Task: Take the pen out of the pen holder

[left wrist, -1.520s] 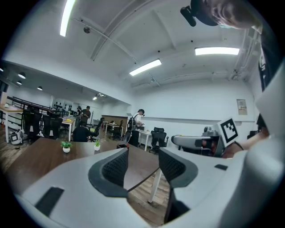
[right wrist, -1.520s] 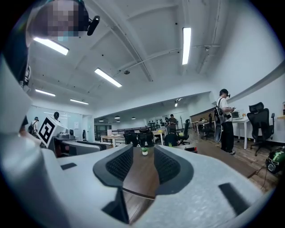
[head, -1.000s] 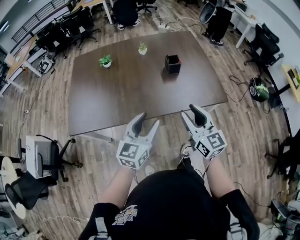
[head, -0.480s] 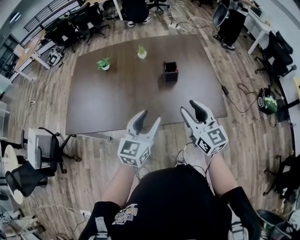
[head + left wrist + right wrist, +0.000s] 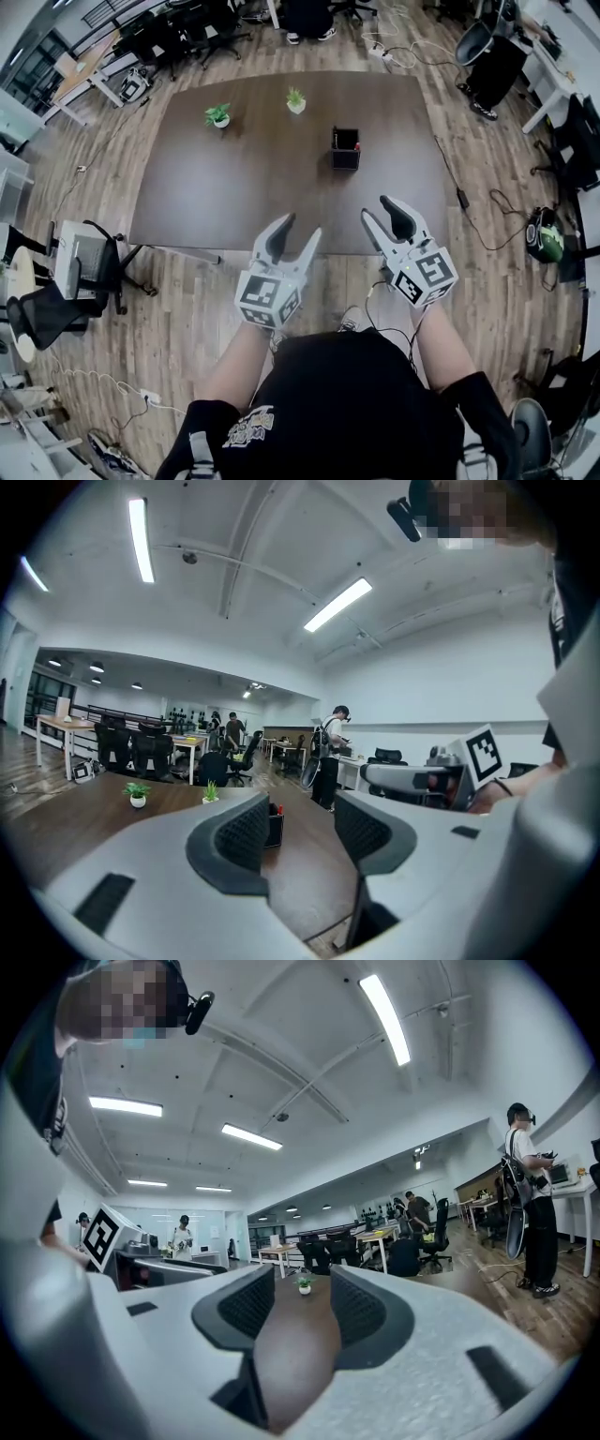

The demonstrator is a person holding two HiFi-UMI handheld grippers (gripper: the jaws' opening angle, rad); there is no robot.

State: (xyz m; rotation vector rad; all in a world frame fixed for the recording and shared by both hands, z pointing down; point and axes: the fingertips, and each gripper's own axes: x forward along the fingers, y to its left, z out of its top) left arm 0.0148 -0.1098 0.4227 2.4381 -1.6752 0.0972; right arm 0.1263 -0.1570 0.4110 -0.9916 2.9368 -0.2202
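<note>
so, empty jaws by the table [image 5: 216, 202]
left gripper [image 5: 298, 230] and right gripper [image 5: 377, 214] gape wide; pen holder [image 5: 345, 148] sits well apart.

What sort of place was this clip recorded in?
Most likely an open-plan office: a large dark table on wood flooring, black office chairs at desks beyond it, and strip lights overhead.
</note>
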